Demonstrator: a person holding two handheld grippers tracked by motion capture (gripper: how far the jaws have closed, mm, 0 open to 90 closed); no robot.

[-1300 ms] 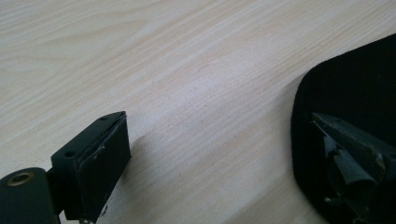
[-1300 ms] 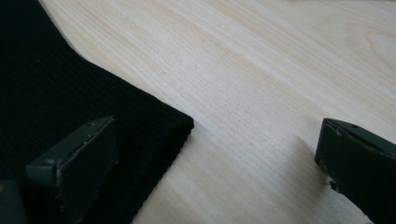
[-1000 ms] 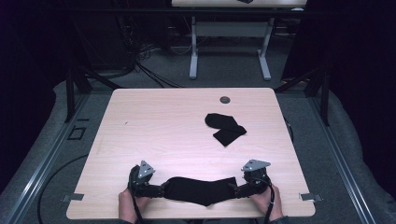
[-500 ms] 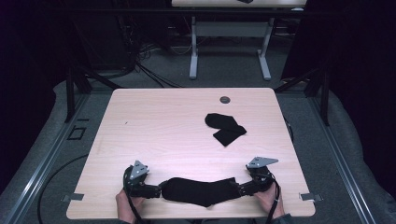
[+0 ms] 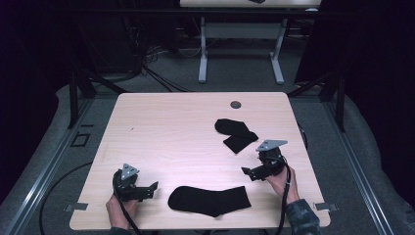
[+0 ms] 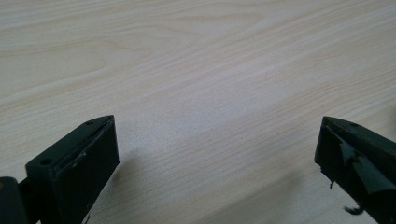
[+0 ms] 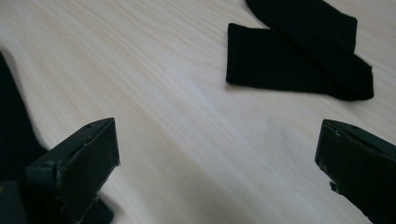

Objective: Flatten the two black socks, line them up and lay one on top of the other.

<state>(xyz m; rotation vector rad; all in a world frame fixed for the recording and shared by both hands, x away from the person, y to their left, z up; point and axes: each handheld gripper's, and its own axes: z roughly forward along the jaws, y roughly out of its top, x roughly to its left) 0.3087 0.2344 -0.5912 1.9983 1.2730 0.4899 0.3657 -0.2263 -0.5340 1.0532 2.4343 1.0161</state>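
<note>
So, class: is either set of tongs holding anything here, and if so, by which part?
Nothing is held. Left tongs and right tongs stand open over bare wood, apart from the flat black fabric sock.

High view overhead facing forward, gripper views close, sharing the table [image 5: 186,132]

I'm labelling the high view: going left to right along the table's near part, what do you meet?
Left tongs → flat black sock → right tongs. The folded sock lies farther back, so I leave it out.

Two black socks: flat sock [image 5: 209,200], folded sock [image 5: 236,134]. One table [image 5: 166,132]. Two claws.
</note>
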